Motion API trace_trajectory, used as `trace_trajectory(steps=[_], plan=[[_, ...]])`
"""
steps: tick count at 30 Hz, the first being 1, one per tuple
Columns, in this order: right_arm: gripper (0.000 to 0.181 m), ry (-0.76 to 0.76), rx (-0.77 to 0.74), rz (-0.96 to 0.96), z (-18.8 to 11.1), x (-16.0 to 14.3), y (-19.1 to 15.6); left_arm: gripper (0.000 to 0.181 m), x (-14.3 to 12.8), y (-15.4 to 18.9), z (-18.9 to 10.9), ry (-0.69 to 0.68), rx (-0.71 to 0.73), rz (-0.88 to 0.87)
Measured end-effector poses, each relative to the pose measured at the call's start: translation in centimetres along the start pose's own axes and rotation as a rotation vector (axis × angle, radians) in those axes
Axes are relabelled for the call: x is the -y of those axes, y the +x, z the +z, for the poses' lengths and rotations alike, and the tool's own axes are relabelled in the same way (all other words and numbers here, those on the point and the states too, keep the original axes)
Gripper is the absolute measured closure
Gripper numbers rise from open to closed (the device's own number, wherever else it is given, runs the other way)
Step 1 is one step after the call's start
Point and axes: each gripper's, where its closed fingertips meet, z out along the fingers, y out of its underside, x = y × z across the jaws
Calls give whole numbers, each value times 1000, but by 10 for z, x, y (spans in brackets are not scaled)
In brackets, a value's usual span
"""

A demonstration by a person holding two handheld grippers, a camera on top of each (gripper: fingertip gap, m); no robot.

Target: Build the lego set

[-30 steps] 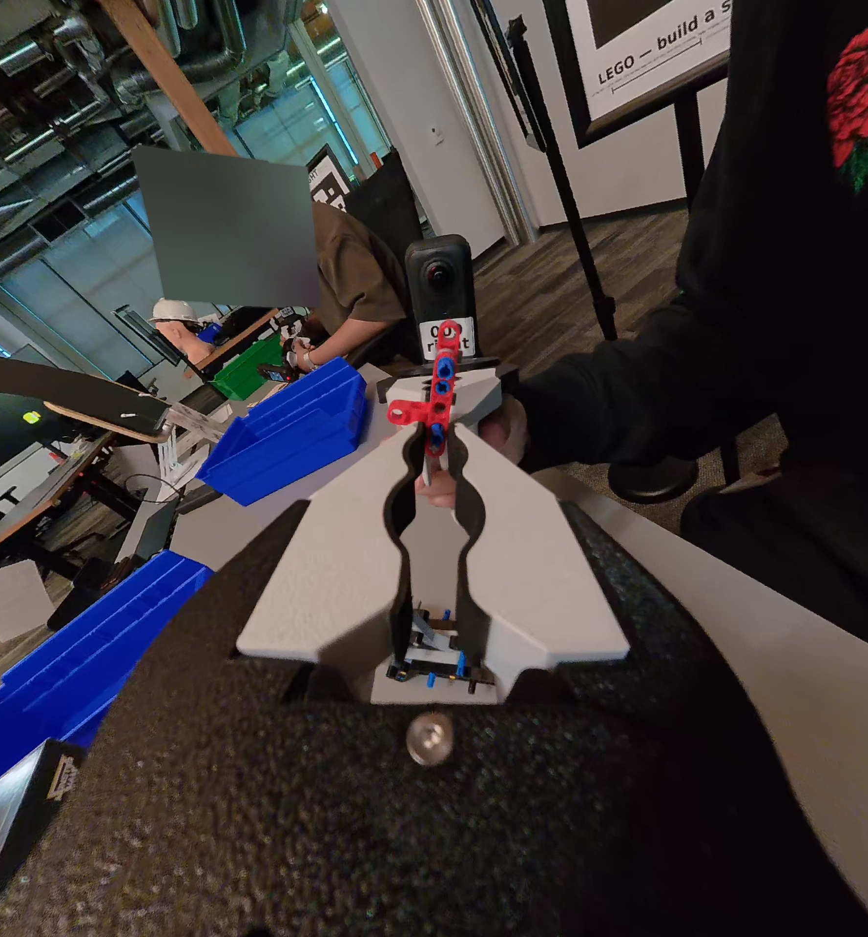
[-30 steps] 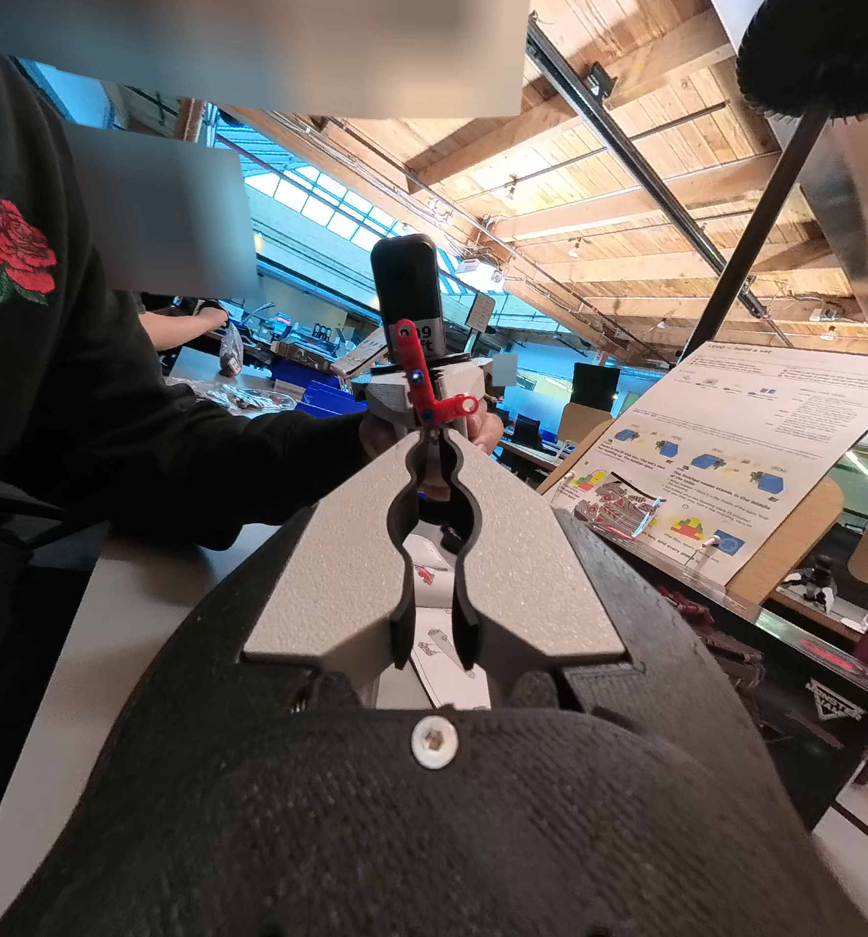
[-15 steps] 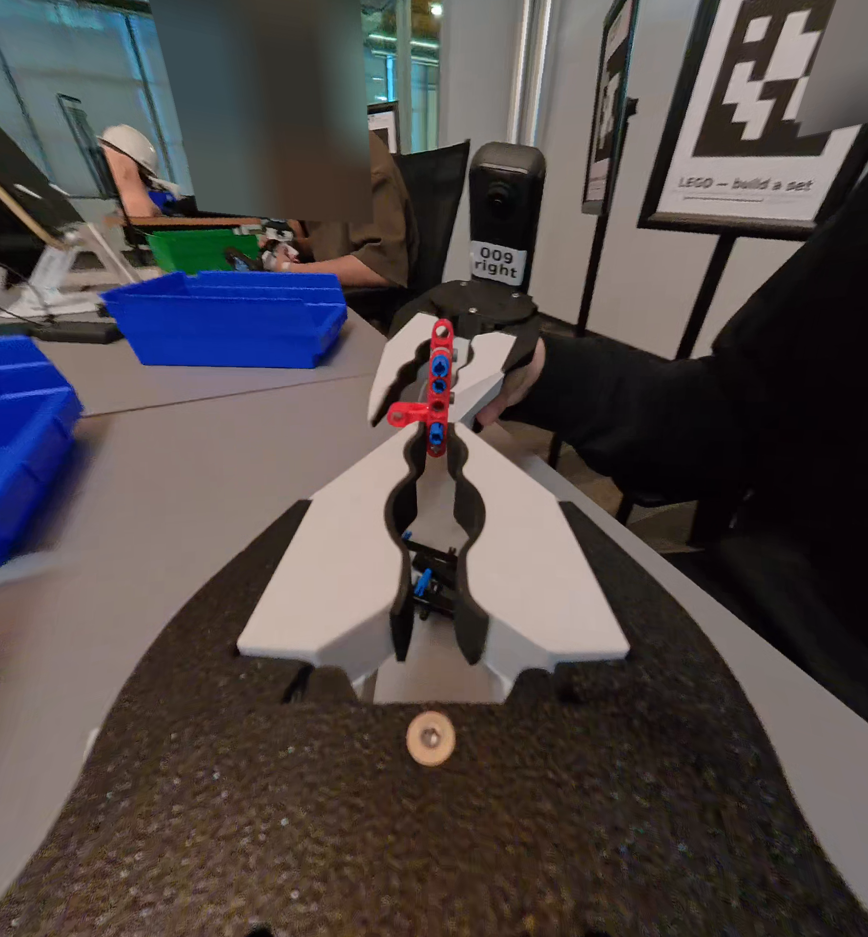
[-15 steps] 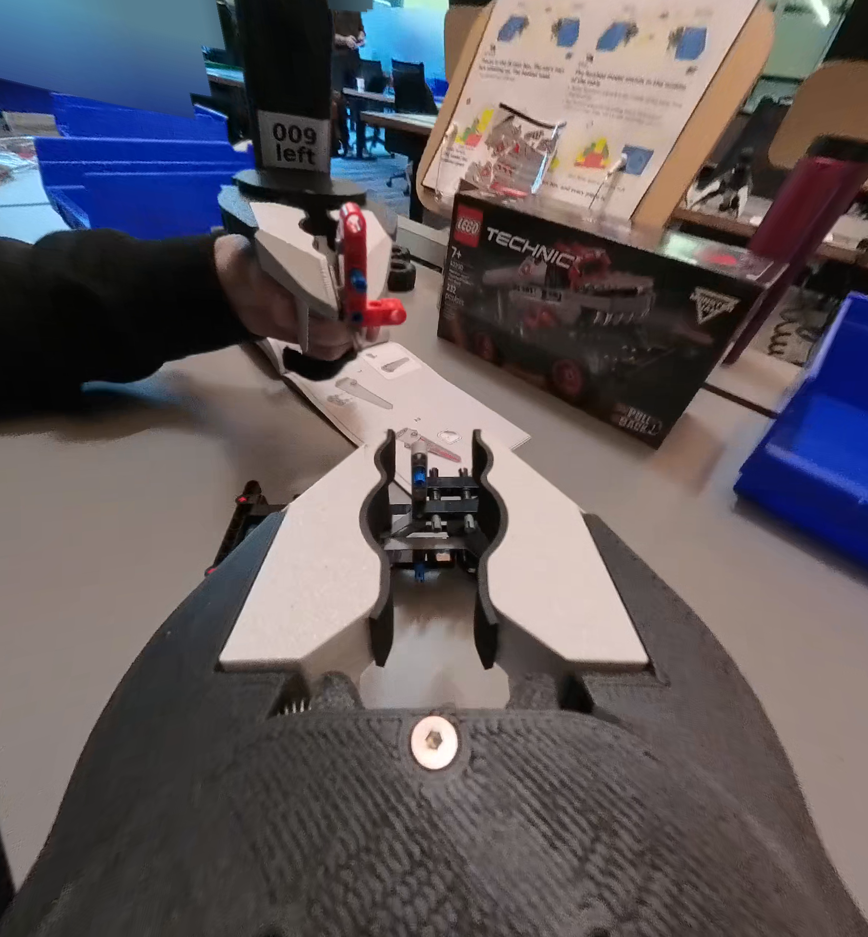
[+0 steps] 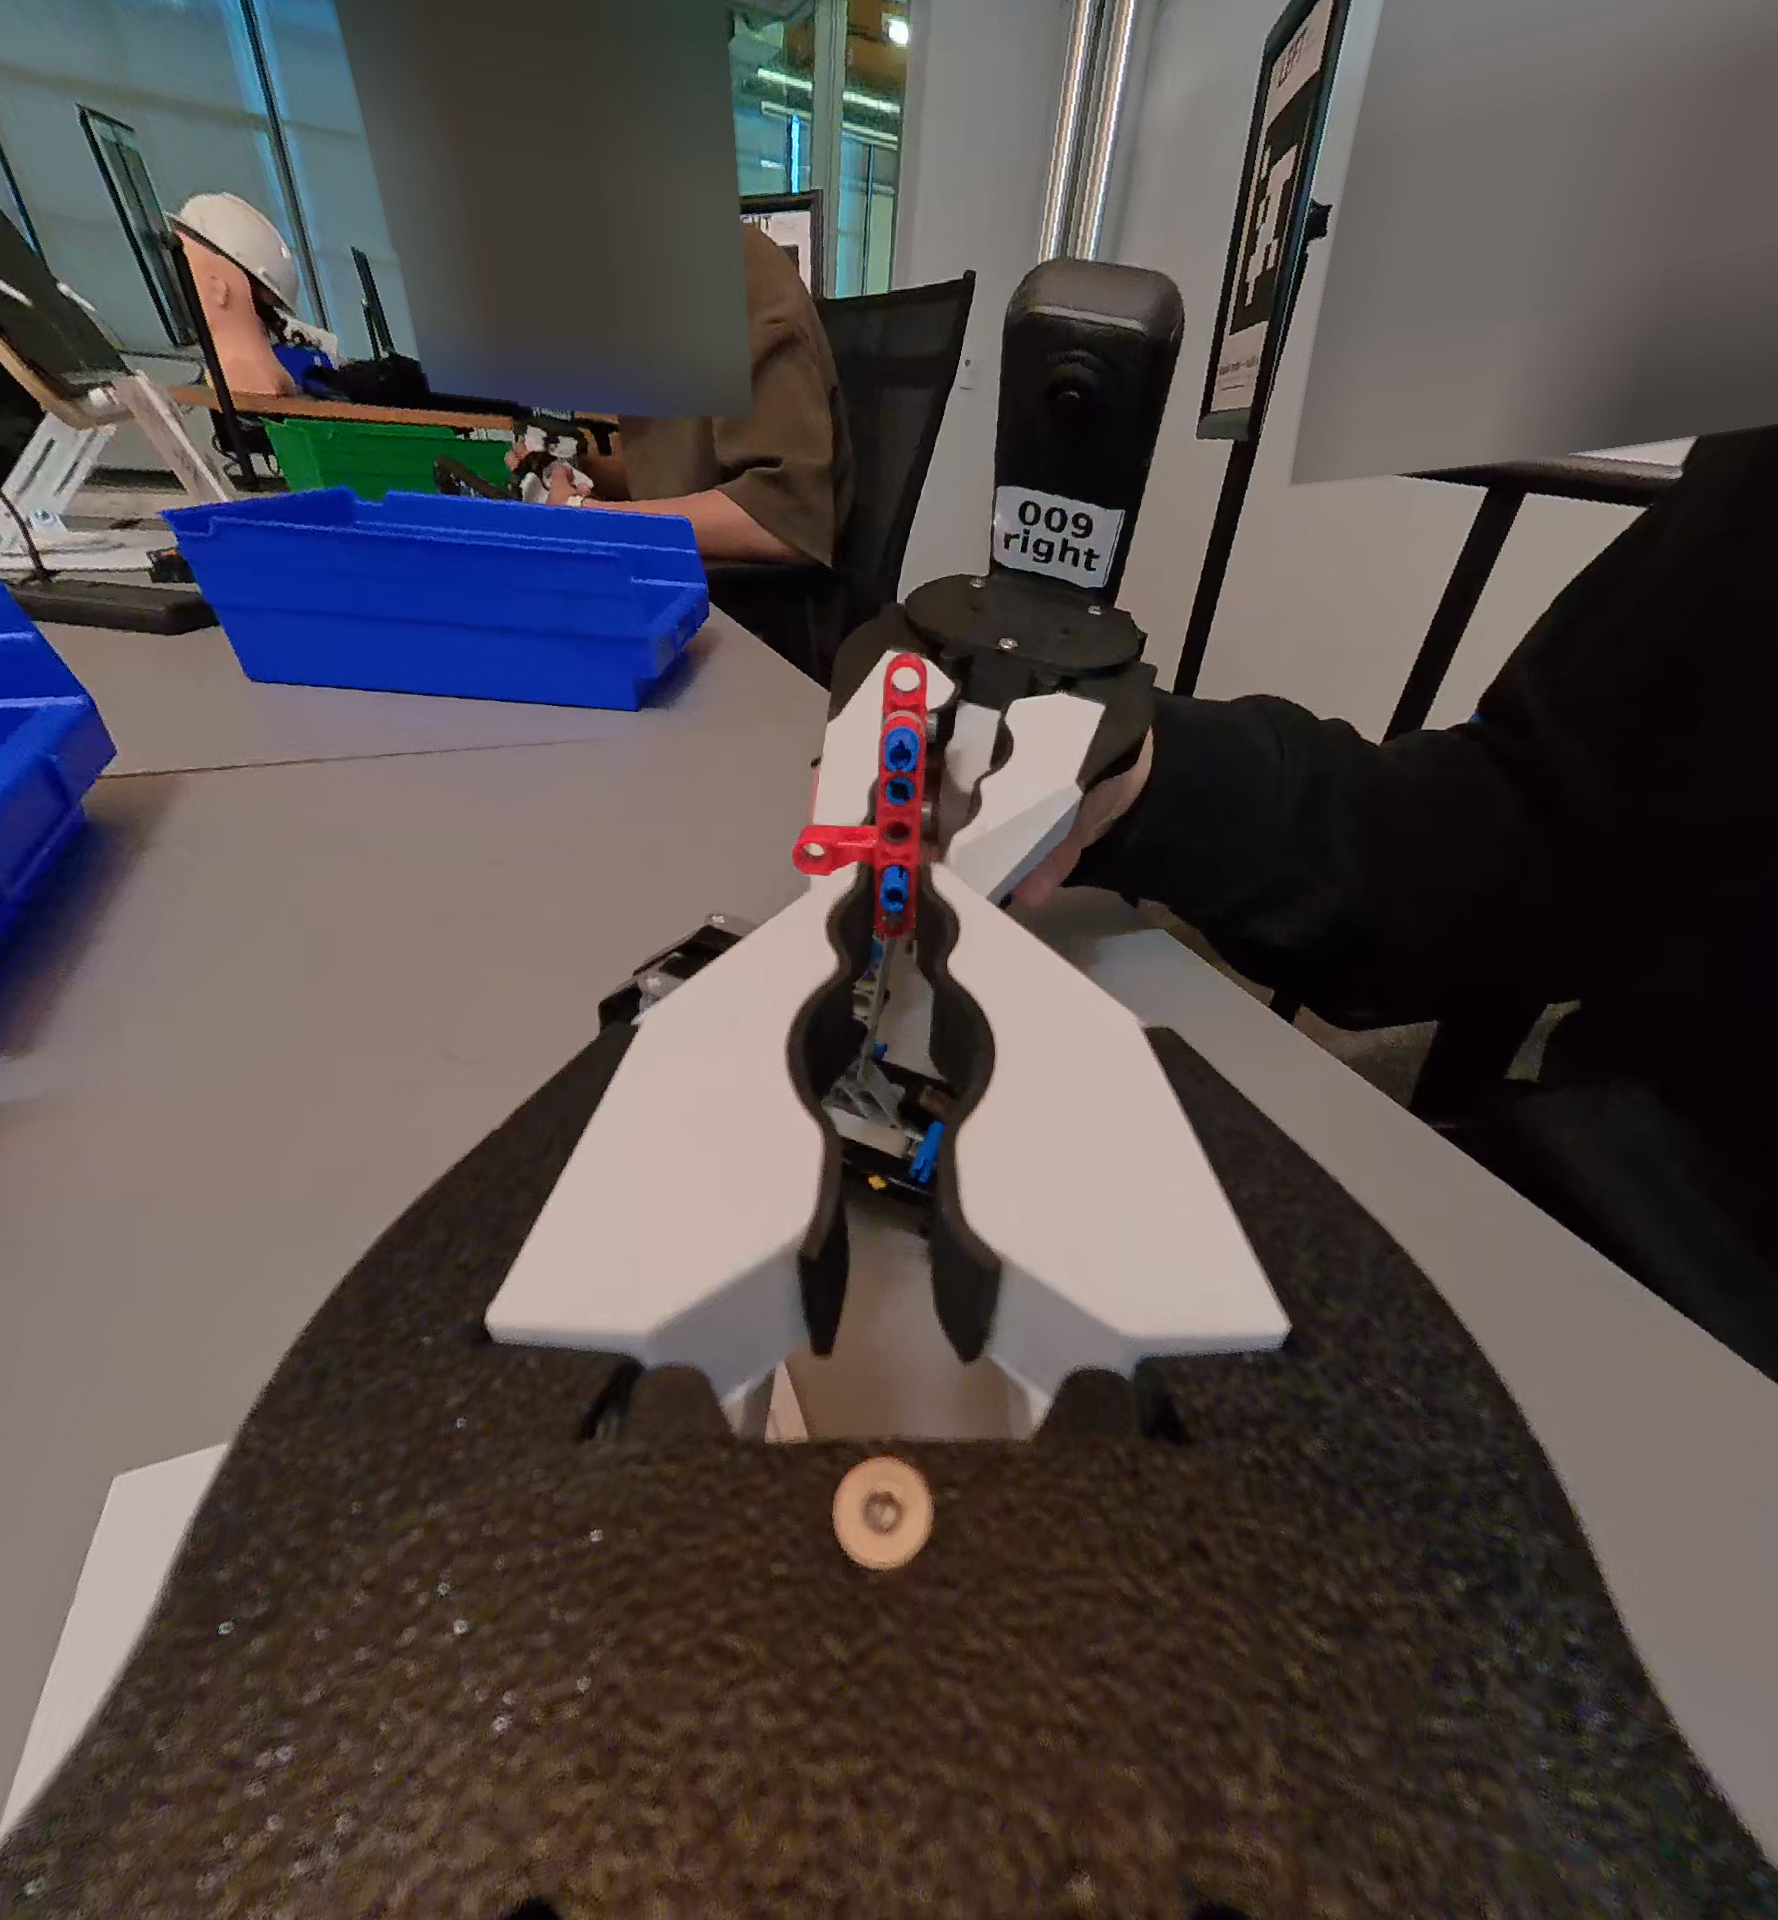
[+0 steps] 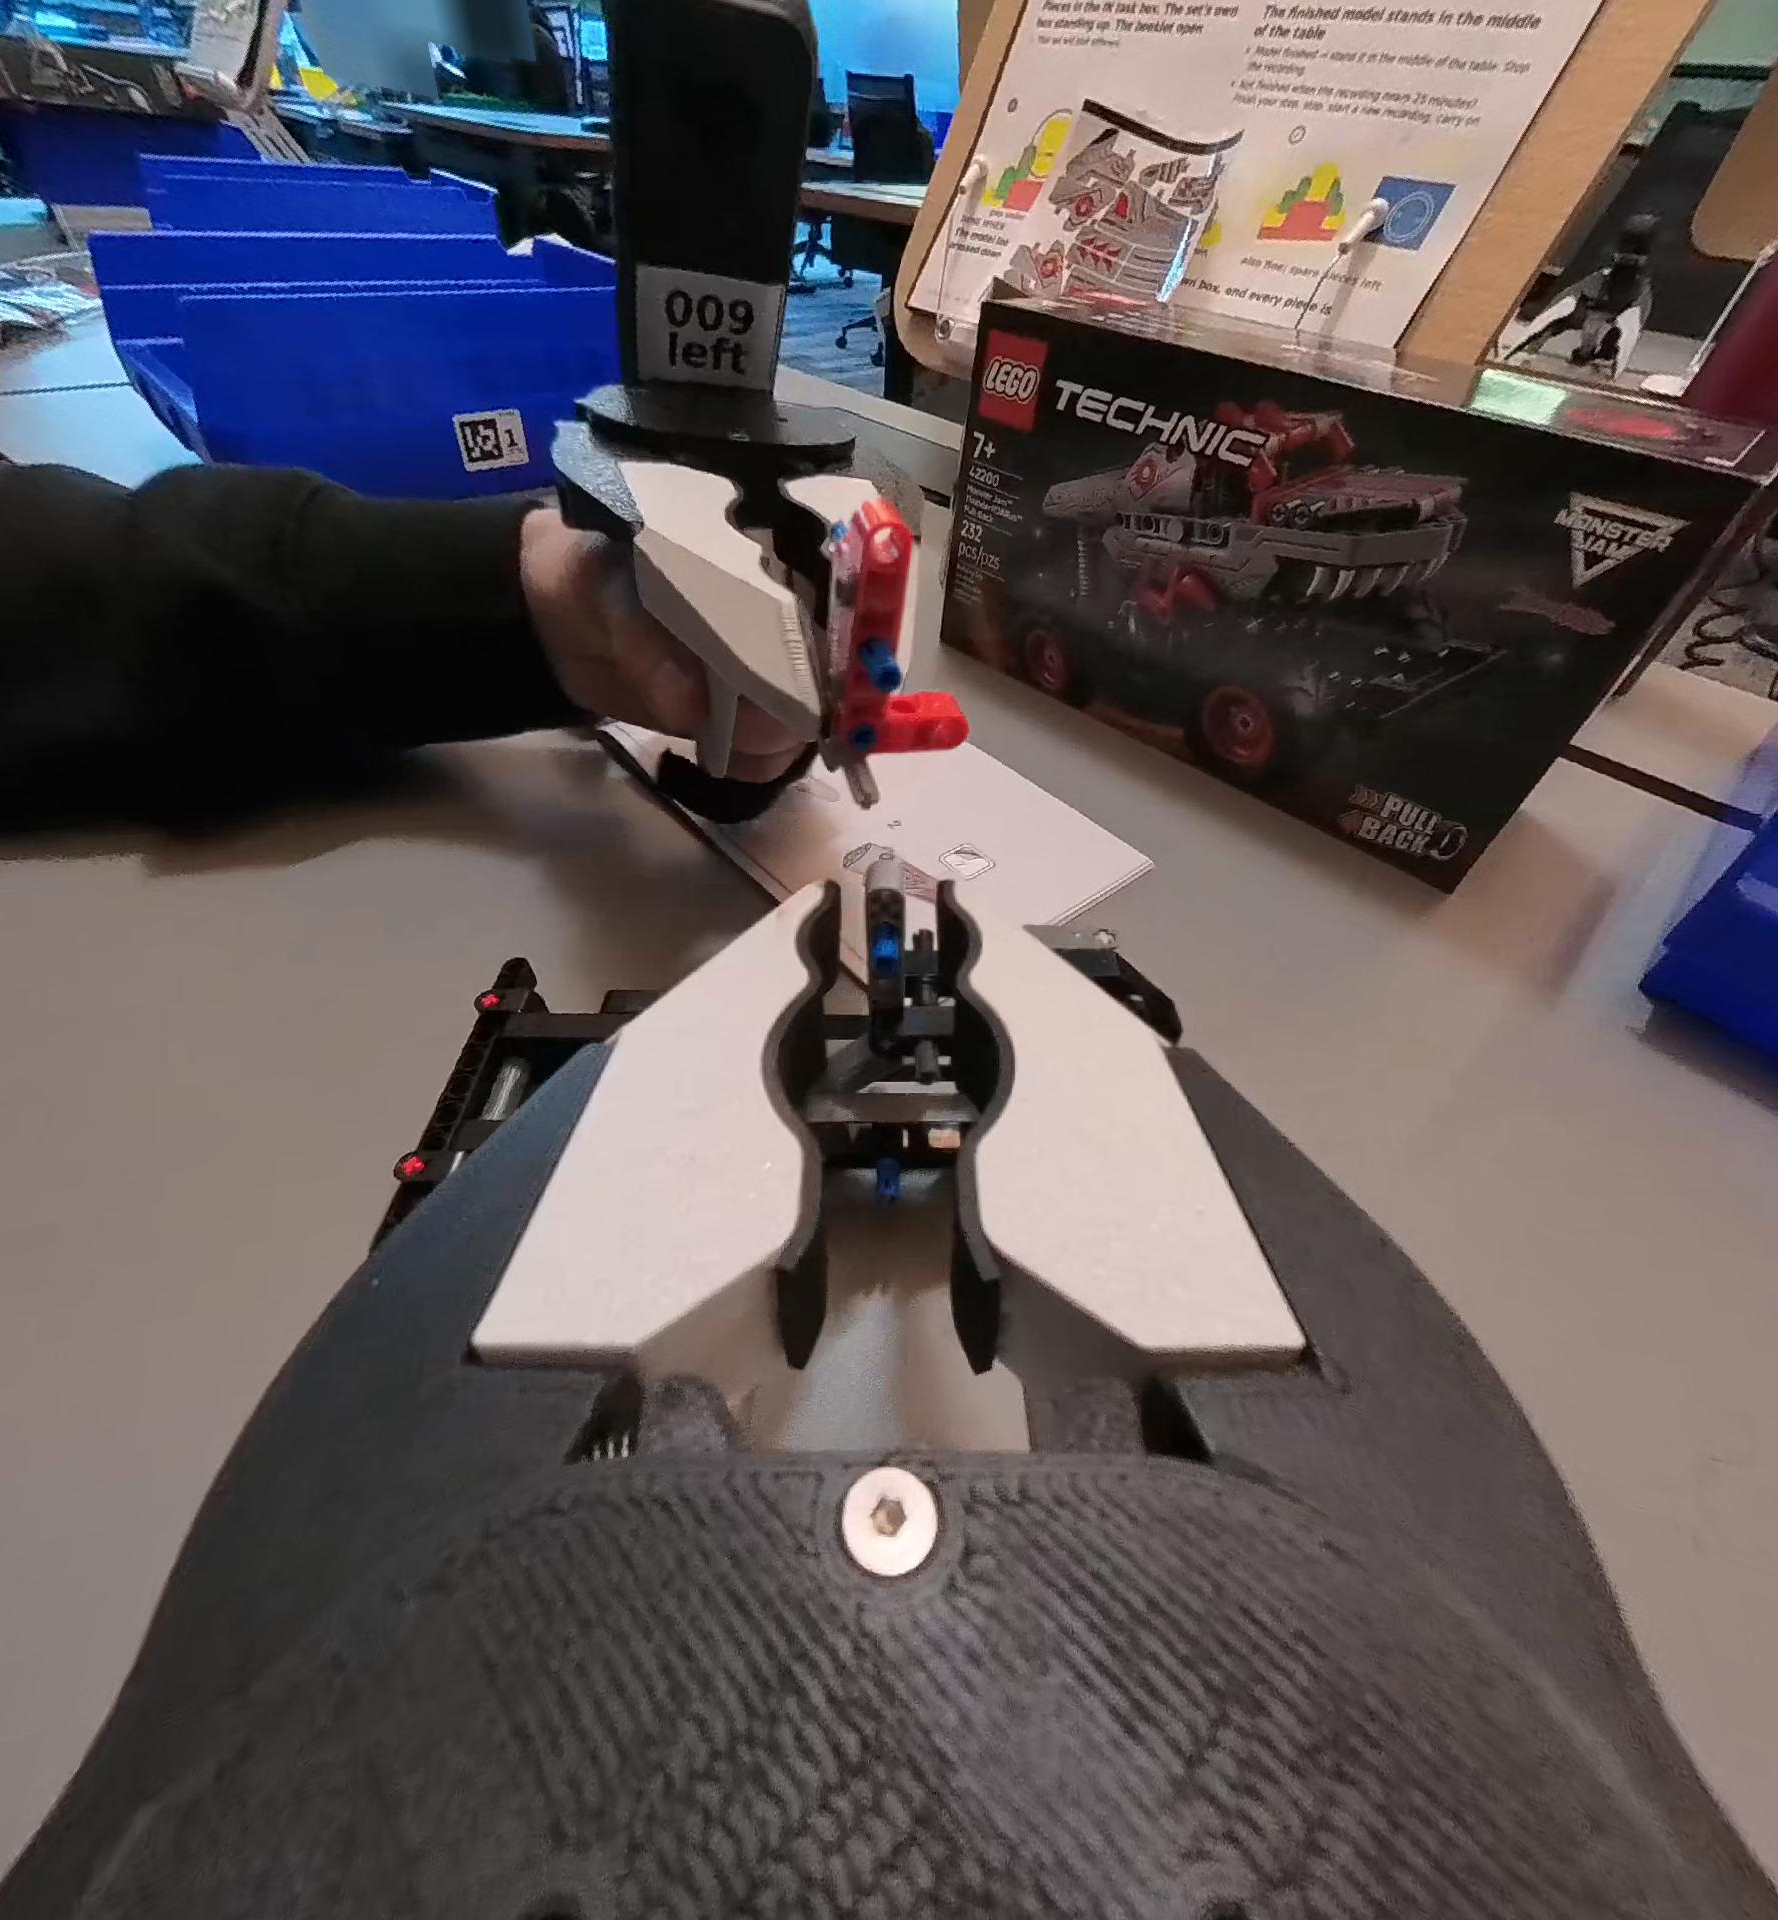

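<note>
Since a second ago both grippers are being lowered toward the worktop (image 6: 241,997). The left gripper (image 5: 890,914), jaws clamped on the red beam (image 5: 898,795), is being aligned above the black chassis (image 6: 895,1081); right gripper (image 6: 890,914) jaws are being kept apart around it.

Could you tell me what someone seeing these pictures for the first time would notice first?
Most likely the red beam piece with blue pins, pinched in the left gripper above the grey table. Next, the dark, partly built chassis lying on the table between the open fingers of the right gripper. Behind stands the set's box, with an open instruction booklet in front of it.
</note>
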Motion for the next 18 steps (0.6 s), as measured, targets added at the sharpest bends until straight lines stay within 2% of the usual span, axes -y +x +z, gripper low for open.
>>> trace_trajectory(steps=[3, 9, 12, 18], plan=[[177, 16, -5, -7, 0, 2, 1, 177, -1, 0, -1, 2, -19, 12], [166, 22, 15, 18, 1, -3, -1, 178, -1, -4, -3, 23, -41, -8], [177, 66, 8, 16, 0, 0, 0, 177, -2, -4, -2, 9, -51, -22], [177, 73, 16, 10, 0, 0, 1, 178, 0, -5, -1, 12, -36, -16]])
